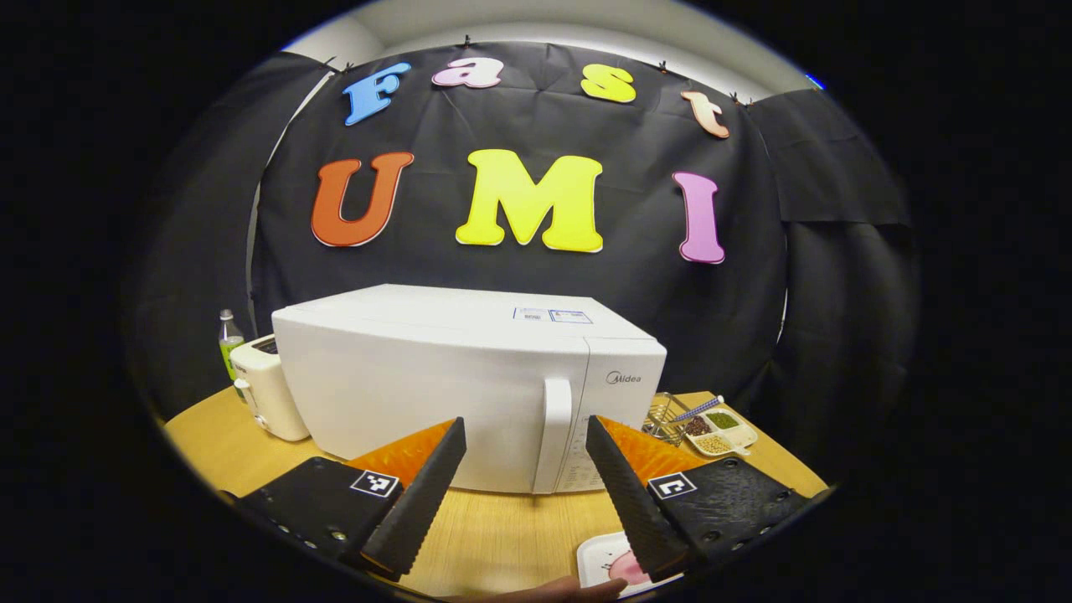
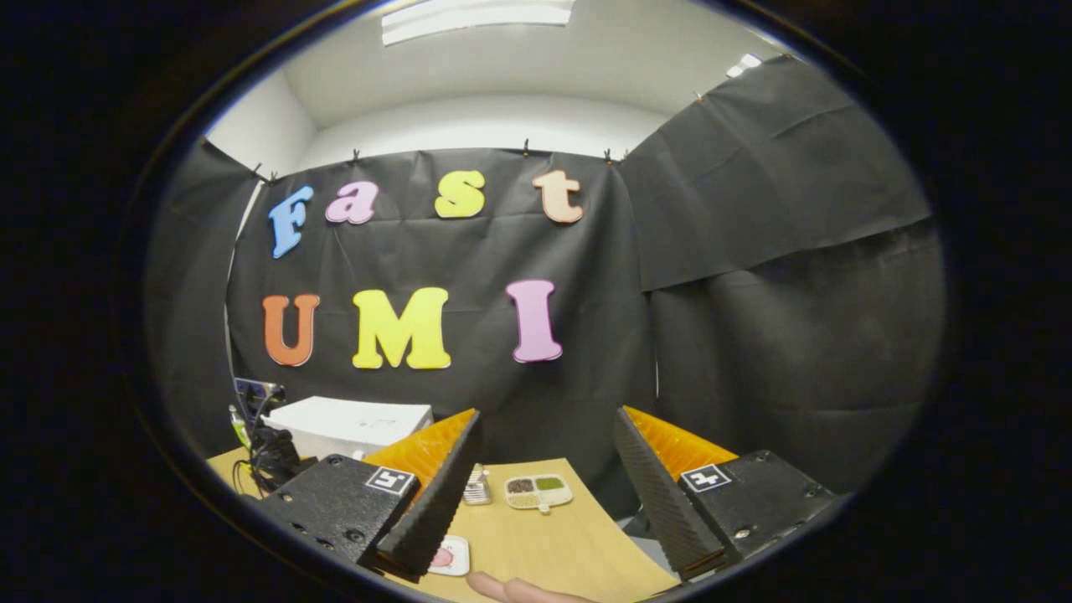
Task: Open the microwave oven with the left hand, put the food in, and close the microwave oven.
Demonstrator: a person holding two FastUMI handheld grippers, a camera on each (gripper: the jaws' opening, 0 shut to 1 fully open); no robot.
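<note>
- Microwave oven (image 1: 469, 385) is sitting on the bench (image 1: 494, 536), door shut, straight ahead of the left gripper (image 1: 523, 494); in the left gripper view its upright door handle (image 1: 553, 434) is showing in the gap between the two fingers, nearer the right-hand finger, not touching either.
- Left gripper fingers (image 1: 419, 494) are standing spread wide, holding nothing, hovering over the bench in front of the oven.
- Food: white plate (image 1: 605, 559) with a pink piece (image 1: 626, 569) on it is lying on the bench, partly hidden under the tip of the right-hand finger in the left gripper view.
- In the right gripper view the same plate (image 2: 450, 556) is lying just beside the tip of the left-hand finger, oven (image 2: 347, 425) sitting farther off past that finger.
- Right gripper (image 2: 544, 511) fingers (image 2: 662, 502) are also spread apart, empty, above the bench (image 2: 544, 544).
- Part of a person's hand (image 2: 519, 590) is showing at the bottom edge between the fingers.
- Divided dish (image 2: 538, 492) with grains is lying ahead between the right gripper's fingers; small wire basket (image 2: 477, 486) just beside the left-hand finger.
- White toaster (image 1: 266, 389) and a bottle (image 1: 228, 339) are standing beside the oven, beyond the left-hand finger in the left gripper view.
</note>
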